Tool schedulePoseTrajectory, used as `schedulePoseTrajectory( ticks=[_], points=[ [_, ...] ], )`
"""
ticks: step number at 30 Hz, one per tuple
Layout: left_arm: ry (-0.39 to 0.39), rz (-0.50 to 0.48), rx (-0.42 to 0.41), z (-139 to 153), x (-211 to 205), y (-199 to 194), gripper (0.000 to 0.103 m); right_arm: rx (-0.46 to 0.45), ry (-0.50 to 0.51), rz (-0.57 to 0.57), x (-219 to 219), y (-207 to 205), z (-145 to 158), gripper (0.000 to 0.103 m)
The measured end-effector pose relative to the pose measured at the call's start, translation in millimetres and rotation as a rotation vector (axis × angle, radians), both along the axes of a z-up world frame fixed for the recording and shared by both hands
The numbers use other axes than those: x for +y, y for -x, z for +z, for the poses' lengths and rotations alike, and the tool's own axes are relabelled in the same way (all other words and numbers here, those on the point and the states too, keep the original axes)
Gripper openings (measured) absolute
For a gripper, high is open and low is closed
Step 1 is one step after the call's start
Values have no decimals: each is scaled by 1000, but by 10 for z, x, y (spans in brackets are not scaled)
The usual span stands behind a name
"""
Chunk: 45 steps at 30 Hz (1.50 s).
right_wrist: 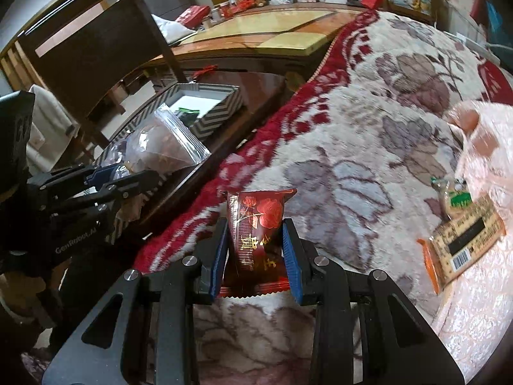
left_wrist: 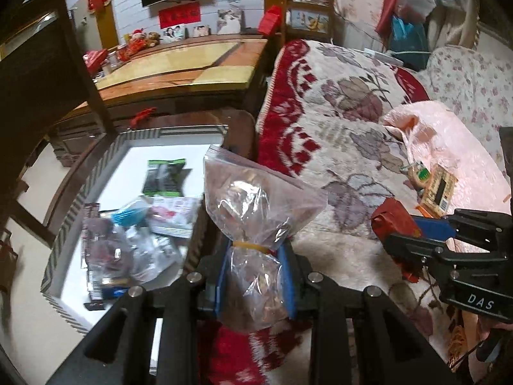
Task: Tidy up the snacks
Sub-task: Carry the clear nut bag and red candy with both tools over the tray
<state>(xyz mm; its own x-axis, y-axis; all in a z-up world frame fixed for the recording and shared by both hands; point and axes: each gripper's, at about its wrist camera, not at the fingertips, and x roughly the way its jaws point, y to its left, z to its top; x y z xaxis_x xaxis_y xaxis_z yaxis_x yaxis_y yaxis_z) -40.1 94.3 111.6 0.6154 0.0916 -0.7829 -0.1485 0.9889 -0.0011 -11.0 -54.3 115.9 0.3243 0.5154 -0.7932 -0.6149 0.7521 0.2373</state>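
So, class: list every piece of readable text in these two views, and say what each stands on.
"DAS": right gripper body, left wrist view.
"GenRobot.AI": left gripper body, right wrist view.
Red snack packet: gold characters, unreadable.
Tan wrapper: barcode and print, too small.
Red wall sign: blurred.

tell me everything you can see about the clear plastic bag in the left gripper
The clear plastic bag is thin, crinkled film with a zip-style strip along its top edge, cinched midway by a yellow rubber band. Brownish contents show through, too blurred to name. It stands upright, pinched at the band between the left gripper and its blue pads.
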Motion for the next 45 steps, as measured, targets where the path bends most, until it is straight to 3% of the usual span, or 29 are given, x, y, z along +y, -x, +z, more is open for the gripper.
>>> schedulePoseTrajectory(
  ticks=[45],
  points=[
    [21,319,-61,155,1365,498,30,-26,48,252,1402,139,234,32]
  ],
)
